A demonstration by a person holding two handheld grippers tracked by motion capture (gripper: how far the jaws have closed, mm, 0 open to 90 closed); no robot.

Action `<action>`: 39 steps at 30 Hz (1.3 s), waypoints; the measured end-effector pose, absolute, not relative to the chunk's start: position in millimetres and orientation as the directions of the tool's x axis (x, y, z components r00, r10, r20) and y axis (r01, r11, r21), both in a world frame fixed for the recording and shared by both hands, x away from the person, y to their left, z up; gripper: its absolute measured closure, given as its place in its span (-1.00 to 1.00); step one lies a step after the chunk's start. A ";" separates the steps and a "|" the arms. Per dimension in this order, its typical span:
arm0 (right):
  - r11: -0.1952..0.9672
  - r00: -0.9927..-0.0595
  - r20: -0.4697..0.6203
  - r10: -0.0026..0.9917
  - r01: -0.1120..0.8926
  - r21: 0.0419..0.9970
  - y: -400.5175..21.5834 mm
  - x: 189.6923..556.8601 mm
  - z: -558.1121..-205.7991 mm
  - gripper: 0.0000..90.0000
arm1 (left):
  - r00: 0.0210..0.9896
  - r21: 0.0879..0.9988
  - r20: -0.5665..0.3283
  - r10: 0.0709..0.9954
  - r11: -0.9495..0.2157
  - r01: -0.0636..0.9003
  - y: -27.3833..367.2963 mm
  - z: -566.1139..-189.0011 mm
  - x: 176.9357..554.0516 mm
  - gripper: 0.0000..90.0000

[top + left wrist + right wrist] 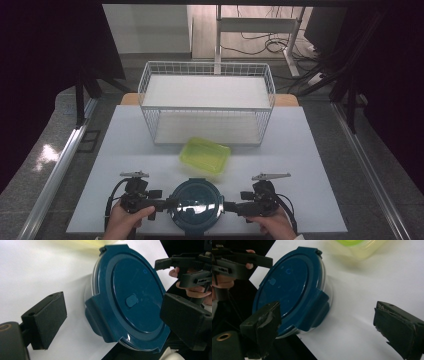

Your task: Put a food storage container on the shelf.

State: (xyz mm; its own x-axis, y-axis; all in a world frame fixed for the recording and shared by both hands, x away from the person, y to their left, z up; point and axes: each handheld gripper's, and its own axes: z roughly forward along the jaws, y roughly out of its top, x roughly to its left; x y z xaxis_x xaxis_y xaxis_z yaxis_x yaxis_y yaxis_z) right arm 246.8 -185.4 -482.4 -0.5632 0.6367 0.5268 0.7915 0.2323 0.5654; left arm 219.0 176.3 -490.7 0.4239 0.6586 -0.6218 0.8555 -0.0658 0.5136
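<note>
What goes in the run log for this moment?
left gripper: open | right gripper: open | both flank round blue-lidded container | not gripped

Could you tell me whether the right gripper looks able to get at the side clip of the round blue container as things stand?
Probably yes: the right gripper is open beside the blue container, and the side clip faces its jaws unobstructed.

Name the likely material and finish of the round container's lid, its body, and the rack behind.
Lid: dark blue plastic, semi-gloss, judging by moulded latch flaps and soft reflections. Body: clear glass or plastic, see-through. Rack: white-coated metal wire, thin grid.
</note>
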 end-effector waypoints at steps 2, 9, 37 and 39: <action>0.226 -0.549 0.552 0.628 0.807 0.546 -179.7 247.7 -485.0 -0.83 | 0.422 0.504 -0.631 0.651 -0.069 0.861 174.6 -493.3 218.9 -0.85; 0.221 -0.524 0.597 0.608 0.834 0.506 -164.4 249.2 -492.3 -0.85 | 0.394 0.470 -0.678 0.621 -0.045 0.881 172.3 -503.5 220.9 -0.84; 0.131 -0.365 0.718 0.593 0.923 0.362 -146.2 246.9 -510.3 -0.36 | 0.284 0.357 -0.757 0.589 0.008 0.934 162.1 -520.3 219.5 -0.39; 0.127 -0.366 0.711 0.600 0.921 0.367 -146.6 246.5 -508.4 -0.33 | 0.281 0.360 -0.754 0.594 0.016 0.933 161.4 -519.3 218.0 -0.39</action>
State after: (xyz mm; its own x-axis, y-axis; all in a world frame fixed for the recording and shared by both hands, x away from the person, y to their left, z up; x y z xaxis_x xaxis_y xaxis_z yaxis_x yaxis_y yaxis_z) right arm 246.5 -146.6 -508.4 -0.3660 0.6002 0.7112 0.9215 0.1270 0.3671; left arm 218.0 161.4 -519.3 0.2806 0.5935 -0.7543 0.9328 0.0165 0.3600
